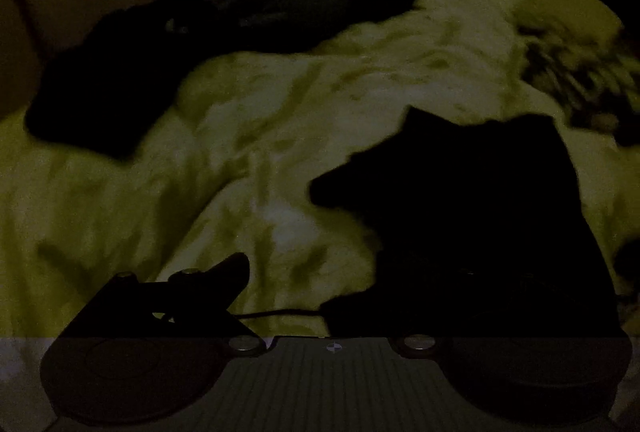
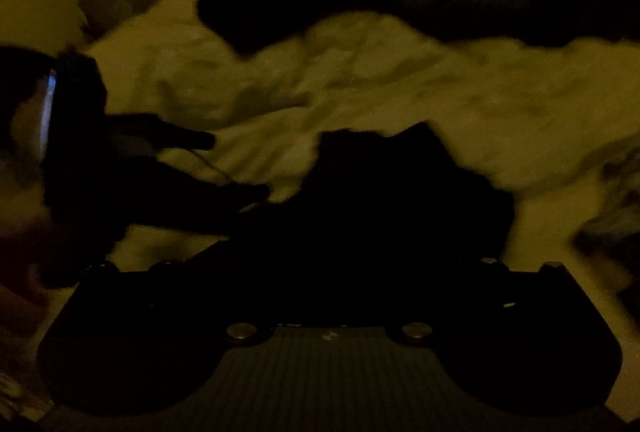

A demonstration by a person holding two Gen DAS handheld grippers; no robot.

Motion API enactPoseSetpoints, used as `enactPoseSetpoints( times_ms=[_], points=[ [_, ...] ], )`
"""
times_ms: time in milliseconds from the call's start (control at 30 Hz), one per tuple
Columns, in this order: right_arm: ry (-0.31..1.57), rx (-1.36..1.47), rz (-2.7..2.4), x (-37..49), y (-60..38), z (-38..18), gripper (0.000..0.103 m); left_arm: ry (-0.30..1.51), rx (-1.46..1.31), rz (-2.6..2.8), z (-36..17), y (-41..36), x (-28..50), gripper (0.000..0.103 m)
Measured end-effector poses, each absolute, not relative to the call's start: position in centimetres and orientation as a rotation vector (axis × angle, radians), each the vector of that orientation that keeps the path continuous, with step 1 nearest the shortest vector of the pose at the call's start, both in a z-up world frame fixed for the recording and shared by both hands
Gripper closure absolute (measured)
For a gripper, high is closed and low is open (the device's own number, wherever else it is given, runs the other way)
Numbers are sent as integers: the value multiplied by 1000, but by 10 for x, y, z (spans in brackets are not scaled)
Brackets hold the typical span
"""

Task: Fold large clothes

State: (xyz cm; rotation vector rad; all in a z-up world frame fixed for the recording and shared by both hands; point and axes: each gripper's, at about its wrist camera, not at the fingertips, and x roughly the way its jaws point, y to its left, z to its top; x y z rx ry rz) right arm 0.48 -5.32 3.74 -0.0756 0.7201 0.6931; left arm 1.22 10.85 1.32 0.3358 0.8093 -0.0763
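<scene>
Both pairs of jaws are seen spread apart, with nothing clamped. The right gripper (image 2: 332, 256) is held wide over the near edge of the dark garment (image 2: 400, 199), which lies crumpled on the pale bed sheet (image 2: 400, 79). The left gripper (image 2: 236, 165) is reached in from the left, its lower finger just at the cloth's edge; contact cannot be told in this dim light. For a good fold, two corners of one edge should be found first, one layer only should be pinched by each side, and the cloth should be spread flat before it is doubled. Both grippers are pointed down toward the bed. A second dark garment (image 2: 280, 3) is seen farther back.
</scene>
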Motion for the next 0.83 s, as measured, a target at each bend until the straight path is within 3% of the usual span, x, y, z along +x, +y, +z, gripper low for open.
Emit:
enactPoseSetpoints(
  times_ms=[833],
  points=[
    [845,-141,633,10,-57,0,1,885,442,-102,-8,82,1,0]
  ],
)
